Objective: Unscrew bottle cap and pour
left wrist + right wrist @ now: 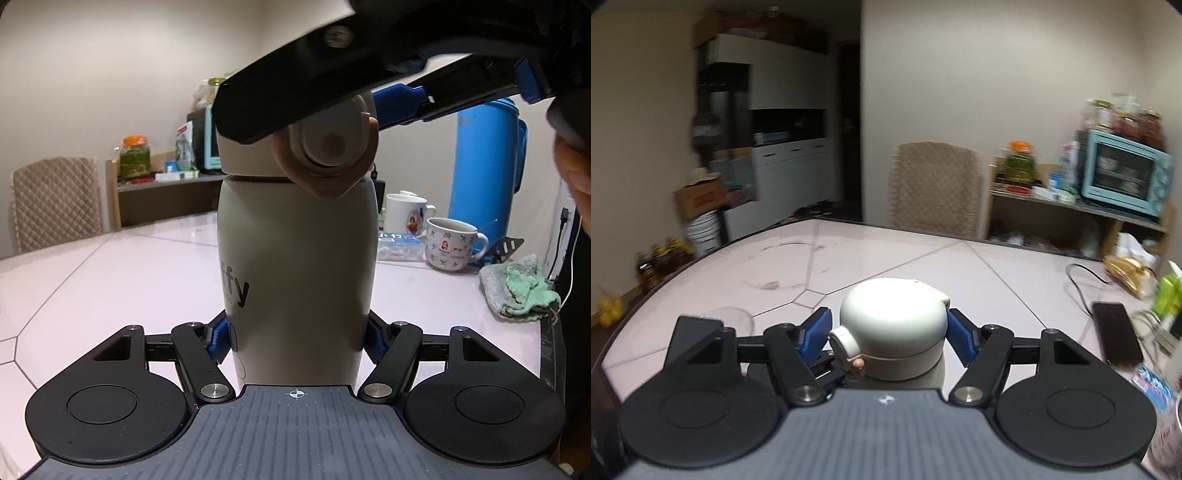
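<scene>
- Down low, the left tongs (297, 338) are closed partway around the lower body of the bottle (297, 266), blue pads (220, 338) pressed to both of its sides.
- Up top, the right tongs (888, 332) are narrowed onto the cap (892, 319), a blue pad against each side of it (in the left wrist view they come in from the upper right, across the cap).
- Upright on the pale tiled surface (110, 273), the bottle has its long axis vertical, cap uppermost and seated on the neck; a round button on the cap faces the left camera.
- Behind the bottle to the right sit two printed mugs (448, 243), near a tall blue jug (485, 166); what they hold cannot be told.
- Beside them lies a green cloth (519, 291) at the surface's edge.
- Left of the right tongs stands a clear glass (733, 317), blurred.
</scene>
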`<state>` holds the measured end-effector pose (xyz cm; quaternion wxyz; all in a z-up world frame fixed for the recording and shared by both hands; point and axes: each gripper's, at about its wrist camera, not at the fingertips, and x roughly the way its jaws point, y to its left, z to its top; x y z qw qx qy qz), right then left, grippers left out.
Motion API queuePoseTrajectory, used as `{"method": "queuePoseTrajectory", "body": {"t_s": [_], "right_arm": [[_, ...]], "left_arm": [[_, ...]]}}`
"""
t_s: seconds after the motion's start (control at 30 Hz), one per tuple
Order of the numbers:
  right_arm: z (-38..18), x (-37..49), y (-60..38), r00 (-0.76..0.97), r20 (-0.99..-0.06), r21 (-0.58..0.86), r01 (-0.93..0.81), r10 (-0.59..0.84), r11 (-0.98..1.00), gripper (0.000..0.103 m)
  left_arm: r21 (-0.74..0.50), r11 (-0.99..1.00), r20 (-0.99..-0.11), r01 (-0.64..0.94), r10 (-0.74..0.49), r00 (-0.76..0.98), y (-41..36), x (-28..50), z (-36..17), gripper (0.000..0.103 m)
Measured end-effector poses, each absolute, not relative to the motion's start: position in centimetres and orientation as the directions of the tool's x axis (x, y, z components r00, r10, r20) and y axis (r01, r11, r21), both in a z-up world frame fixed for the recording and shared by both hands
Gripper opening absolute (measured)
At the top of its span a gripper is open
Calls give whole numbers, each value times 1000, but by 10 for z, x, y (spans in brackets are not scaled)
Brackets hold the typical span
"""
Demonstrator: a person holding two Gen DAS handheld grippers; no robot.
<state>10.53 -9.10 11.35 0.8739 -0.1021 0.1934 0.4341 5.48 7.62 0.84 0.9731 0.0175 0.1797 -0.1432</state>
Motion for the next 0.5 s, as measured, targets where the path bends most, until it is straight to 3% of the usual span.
{"method": "queuePoseTrajectory", "body": {"t_s": [0.4, 0.5], "right_arm": [[112, 119, -99, 469, -414, -17, -861, 780, 508, 71], [112, 118, -98, 470, -413, -19, -861, 780, 508, 83]], "left_arm": [[-8, 957, -355, 291, -275, 894, 73, 55, 9, 72], [1, 957, -356, 291, -272, 894, 71, 54, 9, 72]]}}
